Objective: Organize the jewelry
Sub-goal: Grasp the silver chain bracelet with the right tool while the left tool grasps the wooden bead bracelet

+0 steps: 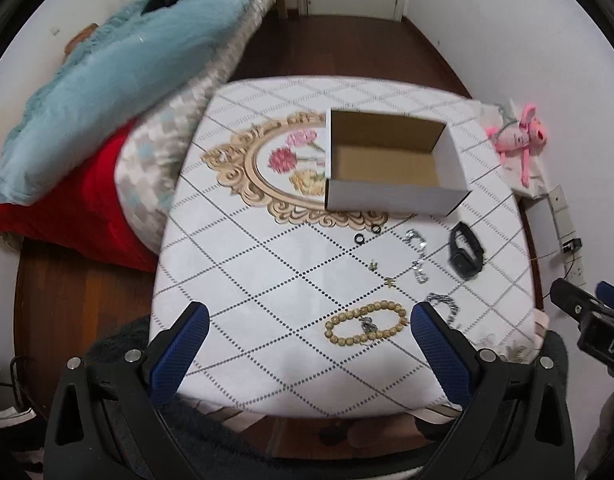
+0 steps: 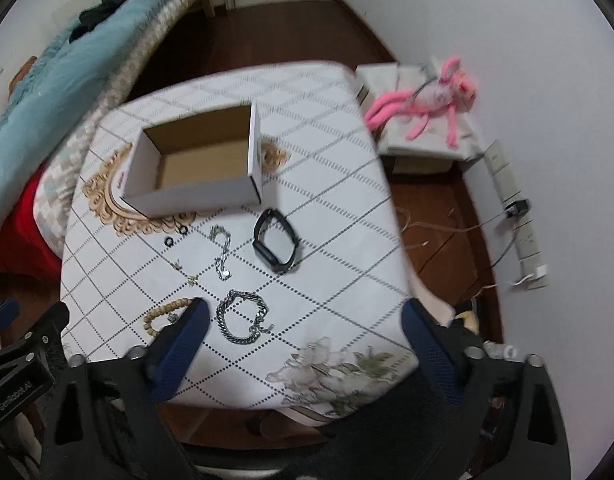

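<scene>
- The left gripper's point(image 1: 307, 336) body, seen from the right wrist, reads "GenRobot.AI".
- Both it and the right gripper point(image 2: 303, 330) are spread wide, holding nothing.
- The beaded bracelet point(image 1: 366, 323), tan and round-beaded, lies on the table point(image 1: 267, 280) at 6 o'clock from the open cardboard box point(image 1: 391, 168).
- The black watch point(image 2: 275, 246) sits at 5 o'clock of the box.

the two tiny gold bits point(image 1: 390, 281) – earrings maybe, too small to tell – and the silver chain point(image 1: 447, 305) is half hidden behind a finger.
</scene>
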A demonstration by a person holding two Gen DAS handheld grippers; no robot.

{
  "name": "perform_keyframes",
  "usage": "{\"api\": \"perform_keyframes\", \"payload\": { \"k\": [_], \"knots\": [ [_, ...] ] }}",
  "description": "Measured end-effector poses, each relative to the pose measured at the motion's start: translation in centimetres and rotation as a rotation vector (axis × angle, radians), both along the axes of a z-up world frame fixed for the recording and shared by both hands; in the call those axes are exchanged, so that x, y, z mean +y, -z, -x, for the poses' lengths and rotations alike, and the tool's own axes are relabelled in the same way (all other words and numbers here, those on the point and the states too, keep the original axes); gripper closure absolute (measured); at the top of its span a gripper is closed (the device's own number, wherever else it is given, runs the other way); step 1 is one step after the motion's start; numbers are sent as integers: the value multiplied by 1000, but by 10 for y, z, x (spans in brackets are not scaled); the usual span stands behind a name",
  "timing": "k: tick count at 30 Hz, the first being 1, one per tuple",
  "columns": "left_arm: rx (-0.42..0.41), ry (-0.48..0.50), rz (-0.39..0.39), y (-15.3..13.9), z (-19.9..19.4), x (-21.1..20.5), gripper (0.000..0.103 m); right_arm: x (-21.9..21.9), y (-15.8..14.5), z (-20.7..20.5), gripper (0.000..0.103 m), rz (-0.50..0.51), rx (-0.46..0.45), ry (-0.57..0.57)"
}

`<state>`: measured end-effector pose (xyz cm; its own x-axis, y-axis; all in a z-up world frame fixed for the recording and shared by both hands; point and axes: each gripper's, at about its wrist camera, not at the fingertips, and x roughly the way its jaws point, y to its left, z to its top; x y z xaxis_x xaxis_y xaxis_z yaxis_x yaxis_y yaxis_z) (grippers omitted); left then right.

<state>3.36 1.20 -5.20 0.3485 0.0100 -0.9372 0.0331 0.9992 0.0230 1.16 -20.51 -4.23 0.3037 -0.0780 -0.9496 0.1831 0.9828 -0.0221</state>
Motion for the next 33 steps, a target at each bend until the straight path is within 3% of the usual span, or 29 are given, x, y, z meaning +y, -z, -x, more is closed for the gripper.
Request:
{"api": "perform_keyframes", "payload": {
  "k": [5, 11, 15, 18, 23, 24, 25, 26, 33],
  "knots": [
    [117, 38, 12, 59, -16, -2, 20, 4, 69, -24, 24, -42, 117, -16],
    [227, 49, 35, 111, -18, -6, 21, 13, 132, -26, 34, -63, 192, -17],
    [244, 43, 34, 126, -17, -5, 21, 19, 151, -22, 42, -61, 207, -24],
    [250, 44, 34, 133, -16, -4, 34, 23, 161, -19, 51, -49, 214, -35],
    [242, 45, 29, 142, -14, -1, 73, 29, 160, -12, 66, -10, 179, -33],
    [232, 51, 18, 142, -12, -1, 77, 30, 159, -10, 77, -11, 168, -33],
    [223, 57, 22, 141, -10, 0, 90, 30, 156, -10, 84, -8, 162, -32],
    [220, 60, 24, 141, -10, 1, 96, 31, 156, -8, 95, -4, 157, -33],
    [191, 63, 49, 126, -5, 6, 97, 20, 141, -6, 100, -117, 145, 2]
  ]
}}
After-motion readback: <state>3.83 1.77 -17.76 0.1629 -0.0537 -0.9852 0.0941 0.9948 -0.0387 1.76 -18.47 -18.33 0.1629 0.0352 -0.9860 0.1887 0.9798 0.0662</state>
